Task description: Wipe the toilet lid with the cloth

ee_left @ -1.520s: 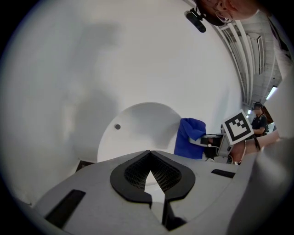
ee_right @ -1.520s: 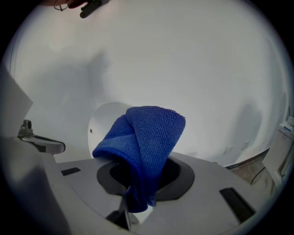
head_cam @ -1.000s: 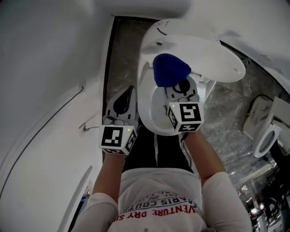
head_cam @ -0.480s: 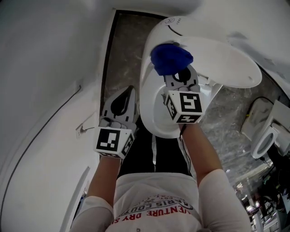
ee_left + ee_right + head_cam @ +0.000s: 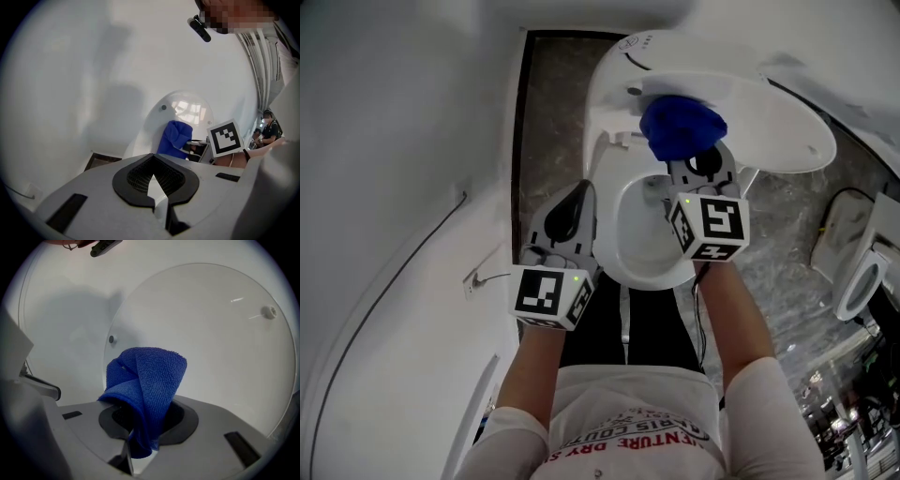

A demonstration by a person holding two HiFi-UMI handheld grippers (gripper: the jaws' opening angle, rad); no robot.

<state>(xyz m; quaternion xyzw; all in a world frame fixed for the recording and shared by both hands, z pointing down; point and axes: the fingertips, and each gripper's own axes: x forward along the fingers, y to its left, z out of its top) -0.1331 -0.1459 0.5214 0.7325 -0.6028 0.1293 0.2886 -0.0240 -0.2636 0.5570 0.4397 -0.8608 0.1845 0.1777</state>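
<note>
Legible print is limited to the red lettering on the person's white shirt (image 5: 628, 436), partly readable as "VENTURE DRY"; each of the two grippers carries one marker cube (image 5: 710, 225). The right gripper (image 5: 701, 161) is clamped on the single blue cloth (image 5: 682, 127), which bulges beyond its tips against the inner face of the one raised toilet lid (image 5: 783, 127); the left gripper (image 5: 572, 202) is closed with nothing in it, just beside the bowl rim (image 5: 614, 262).

Premises: a toilet room, identified by a white toilet (image 5: 609, 220) with its lid (image 5: 778, 122) raised, a mottled grey stone floor (image 5: 551, 122), a plain white wall (image 5: 394, 141), and a second toilet-like white fixture (image 5: 855, 279) at the right edge.
</note>
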